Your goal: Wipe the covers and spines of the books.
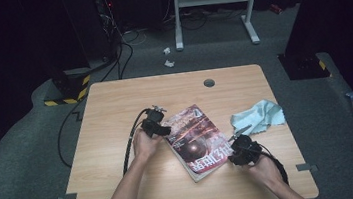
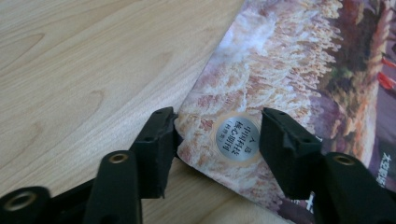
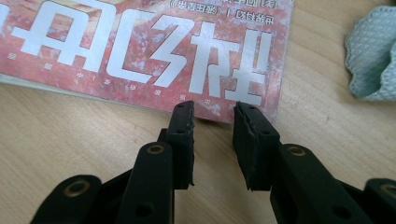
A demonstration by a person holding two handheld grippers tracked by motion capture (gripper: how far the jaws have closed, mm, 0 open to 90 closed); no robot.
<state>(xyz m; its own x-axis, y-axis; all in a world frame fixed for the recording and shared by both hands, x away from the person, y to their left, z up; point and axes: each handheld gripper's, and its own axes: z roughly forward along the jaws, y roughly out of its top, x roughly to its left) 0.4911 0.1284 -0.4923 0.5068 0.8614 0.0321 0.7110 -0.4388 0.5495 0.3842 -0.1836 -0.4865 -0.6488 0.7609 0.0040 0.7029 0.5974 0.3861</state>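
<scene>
Pale wood of the counter (image 1: 124, 186) carries a magazine (image 1: 196, 140), lying flat and turned at an angle near the middle. The left tool (image 2: 217, 133) has its jaws apart around one corner of the cover, probably to lift or hold it. The right tool (image 3: 212, 123), jaws also apart, waits just at the opposite edge, not touching. A blue cloth (image 1: 259, 116) rests beside, out of the way.

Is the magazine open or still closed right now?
Closed. The magazine lies flat on the table, front cover up; both tongs, left and right, sit open at its edges.
</scene>
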